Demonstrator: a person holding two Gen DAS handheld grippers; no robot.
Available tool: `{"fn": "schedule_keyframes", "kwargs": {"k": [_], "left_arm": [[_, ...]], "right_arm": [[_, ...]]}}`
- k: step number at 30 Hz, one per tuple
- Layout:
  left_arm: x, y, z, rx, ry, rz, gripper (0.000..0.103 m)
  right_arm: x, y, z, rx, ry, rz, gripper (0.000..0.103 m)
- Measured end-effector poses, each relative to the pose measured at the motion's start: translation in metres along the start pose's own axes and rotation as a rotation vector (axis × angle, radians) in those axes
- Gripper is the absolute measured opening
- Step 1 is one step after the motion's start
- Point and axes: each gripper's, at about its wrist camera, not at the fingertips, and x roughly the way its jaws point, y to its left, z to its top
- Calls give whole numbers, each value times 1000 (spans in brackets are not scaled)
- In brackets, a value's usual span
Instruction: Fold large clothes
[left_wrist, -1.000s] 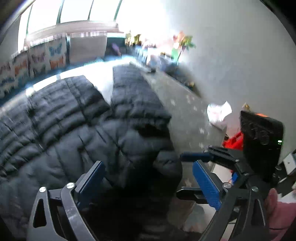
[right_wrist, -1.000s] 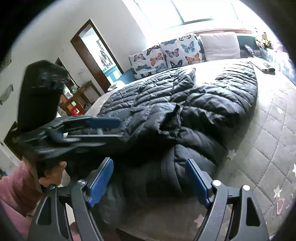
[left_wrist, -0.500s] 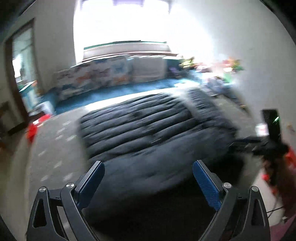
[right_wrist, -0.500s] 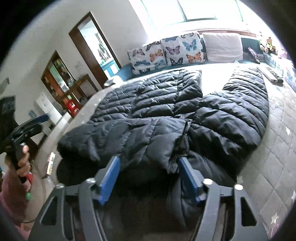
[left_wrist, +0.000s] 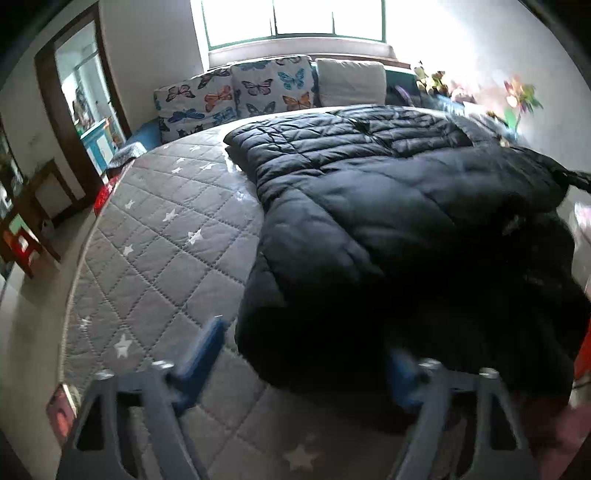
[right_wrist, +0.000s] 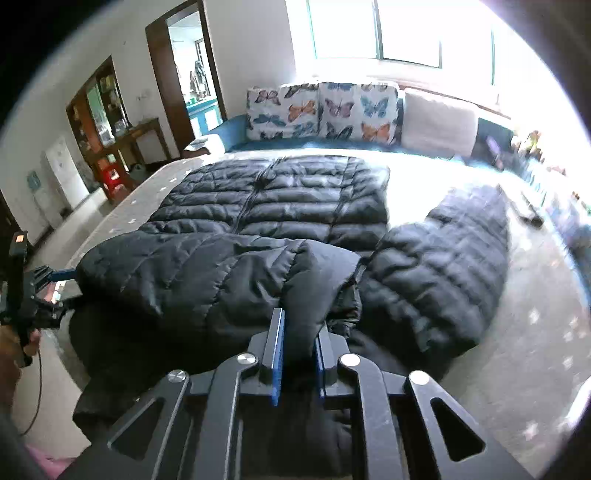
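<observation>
Right wrist: my right gripper (right_wrist: 297, 341) is clamped on a jacket (right_wrist: 258, 258) fold. My left gripper (left_wrist: 306, 354) is closing around the hem; puffy fabric may slip out.

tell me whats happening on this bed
A person is folding a large black puffer jacket spread on a grey quilted mattress, with a handheld claw in each hand. The right claw is shut on a fold of the jacket near its closest edge. The left claw is at the jacket's other near corner, its jaws closing around the fabric without pinching it yet. One sleeve is already folded across the body; the other sleeve still lies out to the side.
</observation>
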Motion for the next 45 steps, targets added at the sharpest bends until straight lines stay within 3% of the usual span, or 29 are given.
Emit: {"fn": "schedule_keyframes", "kwargs": {"k": [2,3,5,6,9,12,14,16,22,26,30,33,35,37,39,41,44,45], "left_arm": [[2,5,1,-13,-14,-3,54],[0,6,0,-3,-26,8,41],[-10,-2,0,23,-59,35,26],[-16,-5,-2,39,-78,53,23],[-30,-19,-6,65,-99,93,20],[-26,-29,-17,61,-92,101,19],[-30,-40,-23,117,-109,126,19],[-32,-43,-26,156,-106,152,19],[-49,-19,-29,46,-75,14,19],[-63,3,-19,-63,-86,-42,19],[-76,21,-6,-125,-128,-94,20],[-56,21,-6,-142,-67,-179,20],[-41,14,-13,-121,-25,-162,21],[-35,13,-18,-103,-10,-127,28],[-36,21,-22,-136,-32,-78,63],[-38,29,-27,-174,-44,-74,77],[-33,47,-36,-305,-24,-236,78],[-29,48,-38,-324,-13,-258,78]], "right_arm": [[-9,1,5,-26,-18,-37,14],[-18,1,7,-44,-36,-66,14],[-28,0,10,-63,-57,-79,14],[-33,0,9,-63,-70,-96,14],[-17,-2,0,-64,-32,-139,14],[25,-10,-22,-40,82,-152,13],[53,-20,-41,-9,153,-151,13],[53,-23,-41,10,142,-155,13],[22,-24,-28,-31,60,-272,12],[34,-37,-33,12,95,-274,12],[20,-37,-30,14,53,-294,12],[30,-39,-35,18,84,-289,12],[34,-39,-39,8,97,-288,12],[34,-37,-39,-6,96,-289,12],[33,-37,-36,-6,99,-282,12],[33,-39,-35,-1,103,-276,12],[34,-39,-35,4,106,-275,13],[34,-38,-35,3,106,-277,13]]}}
